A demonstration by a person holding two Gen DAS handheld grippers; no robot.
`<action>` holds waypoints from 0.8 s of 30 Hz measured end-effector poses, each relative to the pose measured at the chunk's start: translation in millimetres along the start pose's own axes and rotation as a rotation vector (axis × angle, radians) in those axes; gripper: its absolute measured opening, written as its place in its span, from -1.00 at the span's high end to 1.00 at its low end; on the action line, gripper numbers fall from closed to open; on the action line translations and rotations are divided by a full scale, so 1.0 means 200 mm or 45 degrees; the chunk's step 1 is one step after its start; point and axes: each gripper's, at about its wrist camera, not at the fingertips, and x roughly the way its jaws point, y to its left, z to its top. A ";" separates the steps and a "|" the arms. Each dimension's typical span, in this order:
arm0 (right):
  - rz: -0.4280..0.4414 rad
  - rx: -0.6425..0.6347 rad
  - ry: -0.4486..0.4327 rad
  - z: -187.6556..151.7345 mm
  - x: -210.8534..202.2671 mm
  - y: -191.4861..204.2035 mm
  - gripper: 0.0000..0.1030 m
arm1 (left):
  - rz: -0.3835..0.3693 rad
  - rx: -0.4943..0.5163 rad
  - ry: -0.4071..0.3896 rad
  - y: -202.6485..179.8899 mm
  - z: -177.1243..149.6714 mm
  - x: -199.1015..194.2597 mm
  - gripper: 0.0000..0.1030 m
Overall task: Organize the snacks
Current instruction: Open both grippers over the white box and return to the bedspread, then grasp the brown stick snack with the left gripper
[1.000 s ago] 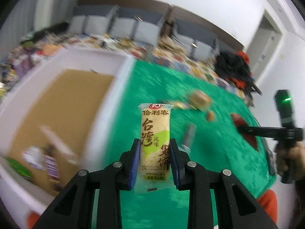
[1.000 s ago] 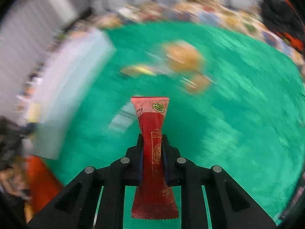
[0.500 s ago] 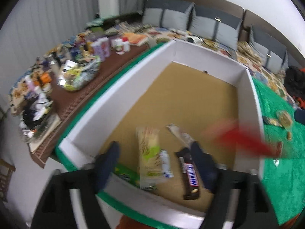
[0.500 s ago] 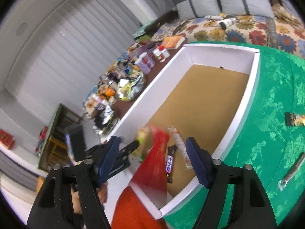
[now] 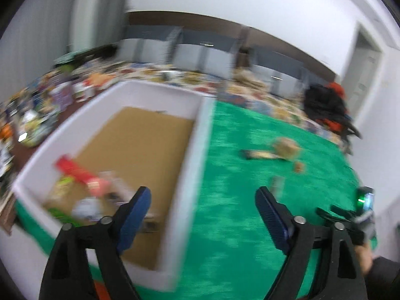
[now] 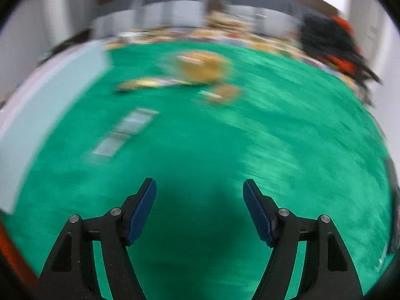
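Green cloth covers the surface (image 6: 275, 150), on which four loose snacks lie blurred in the right wrist view: a round tan packet (image 6: 200, 66) at 12 o'clock, a long yellow bar (image 6: 152, 83) just beside it at 11 o'clock, a small tan piece (image 6: 223, 93) near 12 o'clock, and a grey flat wrapper (image 6: 125, 131) at 10 o'clock. Right tongs (image 6: 199, 210) are spread wide and carry nothing. Left tongs (image 5: 203, 216) are likewise released and bare, straddling the right wall of the white box (image 5: 192, 175). Inside that box, at 9 o'clock in the left wrist view, rest a red packet (image 5: 75, 172) and several indistinct wrappers (image 5: 85, 207) in the near corner. The right-hand device shows at 4 o'clock in the left wrist view.

Risk, as judged: both views are heavily smeared, so a fast approach to the closely grouped packet, bar and piece could pinch two at once or nudge them apart; the thin grey wrapper, lying flat, may slip from the pads.
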 end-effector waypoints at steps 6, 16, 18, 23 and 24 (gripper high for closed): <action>-0.154 0.159 0.026 -0.01 0.07 -0.36 -0.46 | -0.092 0.173 0.185 -0.46 -0.18 0.42 -0.93; -0.153 0.174 -0.010 0.05 0.18 -0.43 -0.62 | 0.107 0.247 0.280 -0.57 -0.36 0.97 -0.93; -0.137 0.207 -0.001 0.05 0.20 -0.45 -0.69 | 0.146 0.277 0.284 -0.57 -0.36 1.03 -0.93; -0.130 0.215 0.004 0.05 0.19 -0.46 -0.75 | 0.149 0.245 0.280 -0.52 -0.37 1.07 -0.94; -0.133 0.214 0.005 0.05 0.19 -0.46 -0.76 | 0.149 0.246 0.282 -0.52 -0.37 1.07 -0.96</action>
